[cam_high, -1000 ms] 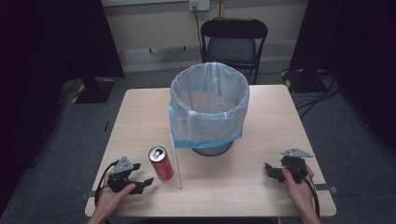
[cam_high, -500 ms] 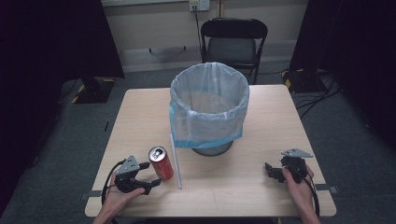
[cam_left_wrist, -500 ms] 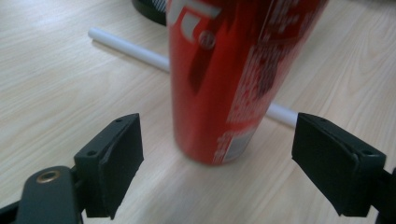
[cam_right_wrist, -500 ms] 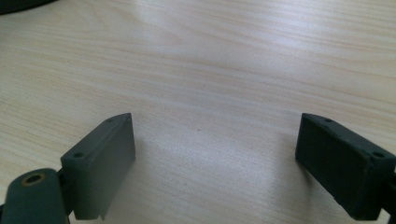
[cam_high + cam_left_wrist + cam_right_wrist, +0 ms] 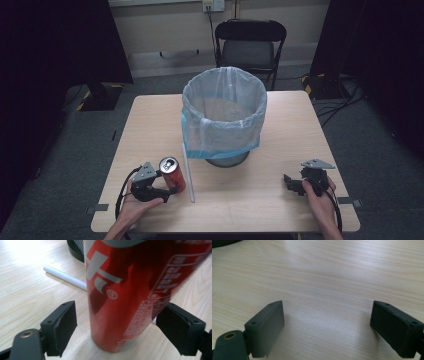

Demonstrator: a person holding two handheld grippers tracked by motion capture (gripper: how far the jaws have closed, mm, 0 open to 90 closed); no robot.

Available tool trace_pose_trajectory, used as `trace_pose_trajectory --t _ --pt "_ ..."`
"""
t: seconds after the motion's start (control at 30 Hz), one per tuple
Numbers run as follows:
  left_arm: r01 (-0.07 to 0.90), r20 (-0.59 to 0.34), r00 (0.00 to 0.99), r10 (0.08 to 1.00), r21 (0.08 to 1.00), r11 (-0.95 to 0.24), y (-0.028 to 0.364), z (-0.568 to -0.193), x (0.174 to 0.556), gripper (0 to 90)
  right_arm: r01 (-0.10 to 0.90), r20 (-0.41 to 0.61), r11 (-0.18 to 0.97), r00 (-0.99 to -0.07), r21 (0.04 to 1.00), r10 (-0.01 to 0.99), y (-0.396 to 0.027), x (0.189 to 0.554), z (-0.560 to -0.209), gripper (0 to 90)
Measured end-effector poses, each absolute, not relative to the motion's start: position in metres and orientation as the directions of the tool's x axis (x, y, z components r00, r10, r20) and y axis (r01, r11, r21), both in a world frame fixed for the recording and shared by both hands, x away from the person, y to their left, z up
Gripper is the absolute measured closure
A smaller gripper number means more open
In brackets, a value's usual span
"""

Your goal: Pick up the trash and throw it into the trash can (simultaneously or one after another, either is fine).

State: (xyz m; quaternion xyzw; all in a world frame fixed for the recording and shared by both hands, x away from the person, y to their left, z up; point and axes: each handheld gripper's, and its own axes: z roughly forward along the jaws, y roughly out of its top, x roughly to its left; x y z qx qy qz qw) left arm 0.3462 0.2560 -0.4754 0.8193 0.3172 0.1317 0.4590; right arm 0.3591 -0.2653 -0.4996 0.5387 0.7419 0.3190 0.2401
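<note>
Two black jaws of the left gripper (image 5: 112, 330) stand apart on either side of the red soda can (image 5: 130, 292), a gap showing on each side, nothing clamped. That can stands upright on the counter (image 5: 250, 200), just beside the white tube (image 5: 188, 172), in front of the lined bin (image 5: 223, 115). Right of the bin, the right gripper (image 5: 327, 327) sits low over bare wood, jaws wide apart.
</note>
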Motion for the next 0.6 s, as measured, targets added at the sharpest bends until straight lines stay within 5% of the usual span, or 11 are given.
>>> trace_pose_trajectory --t 0.6 --pt "0.380 -0.057 0.767 0.639 0.843 -0.382 0.2485 -0.4796 0.3477 33.4 0.646 -0.013 0.216 -0.304 0.732 0.952 -0.2654 0.3591 -0.4996 11.1"
